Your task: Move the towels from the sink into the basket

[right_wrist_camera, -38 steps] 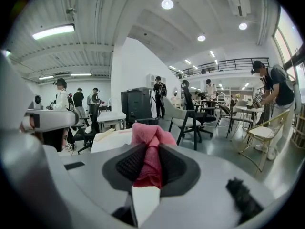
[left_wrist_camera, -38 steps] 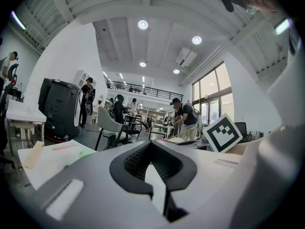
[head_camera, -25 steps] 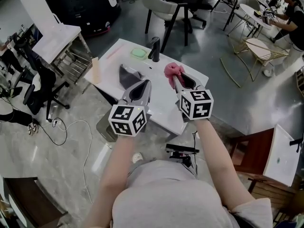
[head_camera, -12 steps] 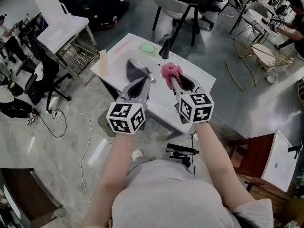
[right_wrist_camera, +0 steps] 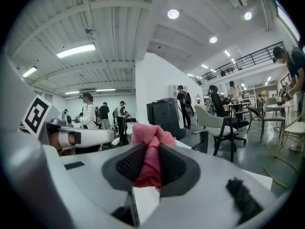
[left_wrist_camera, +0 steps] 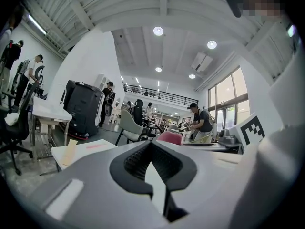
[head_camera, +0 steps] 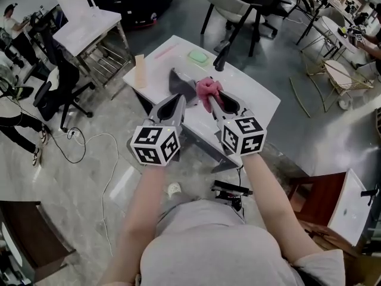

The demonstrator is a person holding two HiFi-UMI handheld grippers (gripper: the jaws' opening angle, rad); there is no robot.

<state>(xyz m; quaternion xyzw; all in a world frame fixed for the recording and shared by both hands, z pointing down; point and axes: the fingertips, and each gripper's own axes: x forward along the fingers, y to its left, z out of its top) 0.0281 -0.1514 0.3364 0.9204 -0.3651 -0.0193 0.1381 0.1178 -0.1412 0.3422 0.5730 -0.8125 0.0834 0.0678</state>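
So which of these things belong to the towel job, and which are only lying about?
Job: pink towel in right gripper; grey towel; white sink unit. No basket in view.
Lying about: green pad, beige block, pink strip.

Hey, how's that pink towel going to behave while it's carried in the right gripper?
Probably floppy: the pink towel bunches and folds between the pads of the right gripper. Likely light too, since one small pinch holds it.

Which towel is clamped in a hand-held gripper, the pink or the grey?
The pink towel, pinched in the right hand-held gripper; the grey towel lies on the sink top.
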